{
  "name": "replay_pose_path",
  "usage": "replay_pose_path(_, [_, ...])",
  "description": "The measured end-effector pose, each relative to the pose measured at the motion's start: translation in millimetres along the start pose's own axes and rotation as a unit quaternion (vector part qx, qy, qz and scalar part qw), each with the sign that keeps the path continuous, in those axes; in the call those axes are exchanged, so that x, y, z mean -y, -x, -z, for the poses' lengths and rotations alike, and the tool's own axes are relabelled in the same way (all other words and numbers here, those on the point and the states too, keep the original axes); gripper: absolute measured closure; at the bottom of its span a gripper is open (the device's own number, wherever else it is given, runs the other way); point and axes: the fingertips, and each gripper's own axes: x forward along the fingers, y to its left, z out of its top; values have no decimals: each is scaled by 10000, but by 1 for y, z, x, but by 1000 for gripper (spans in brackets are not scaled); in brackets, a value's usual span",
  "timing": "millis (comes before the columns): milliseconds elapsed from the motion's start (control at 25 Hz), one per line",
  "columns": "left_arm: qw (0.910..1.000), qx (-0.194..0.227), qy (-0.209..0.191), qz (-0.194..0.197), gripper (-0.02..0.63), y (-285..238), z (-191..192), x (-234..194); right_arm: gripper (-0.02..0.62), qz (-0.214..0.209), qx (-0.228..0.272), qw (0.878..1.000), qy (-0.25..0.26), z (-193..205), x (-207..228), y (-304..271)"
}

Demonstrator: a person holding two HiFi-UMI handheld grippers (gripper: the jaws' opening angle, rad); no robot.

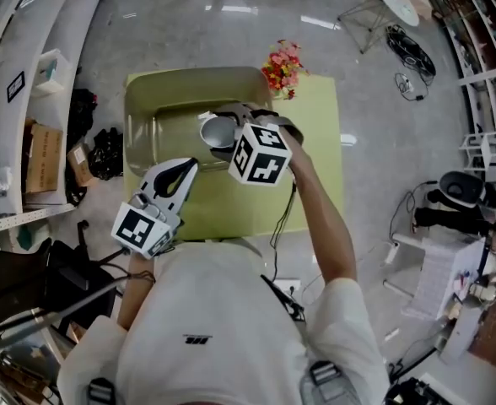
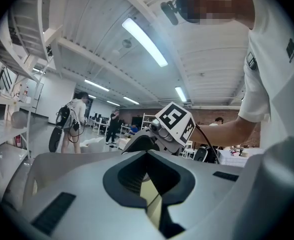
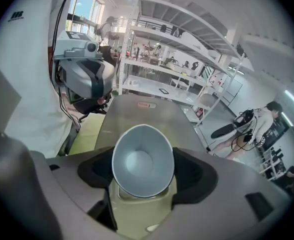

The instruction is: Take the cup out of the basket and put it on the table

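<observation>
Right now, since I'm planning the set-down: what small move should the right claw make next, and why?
Probably carry the cup sideways, clear of the basket rim, toward the bare table. The right claw is shut on the cup, and the head view shows it hanging above the basket, not yet over open tabletop.

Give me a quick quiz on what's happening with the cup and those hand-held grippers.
1. True or false: the right gripper is closed on the grey cup.
2. What stands at the far corner of the table? A) flowers B) a laptop C) a bottle
3. Fill in: in the head view, the cup is above the ___.

Key: 1 true. 2 A. 3 basket.
</observation>
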Motion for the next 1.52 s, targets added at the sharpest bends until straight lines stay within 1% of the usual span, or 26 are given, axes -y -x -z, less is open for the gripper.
replay_pose_path(440, [9990,-64,-59,431,595,-22,0,29,259,322,-110,9991,-251,23,-4,48])
replay_pose_path(1000, [9954,-129,-80,951,594,-46,7,67,261,707,-184,9965,-408,42,-23,96])
replay_pose_path(1320, [9923,-159,-94,1227,594,-55,9,90,261,877,-188,9938,-653,59,-40,117])
replay_pose_path(1520, [9903,-192,-125,1372,594,-64,13,104,261,1001,-107,9907,-915,77,-49,123])
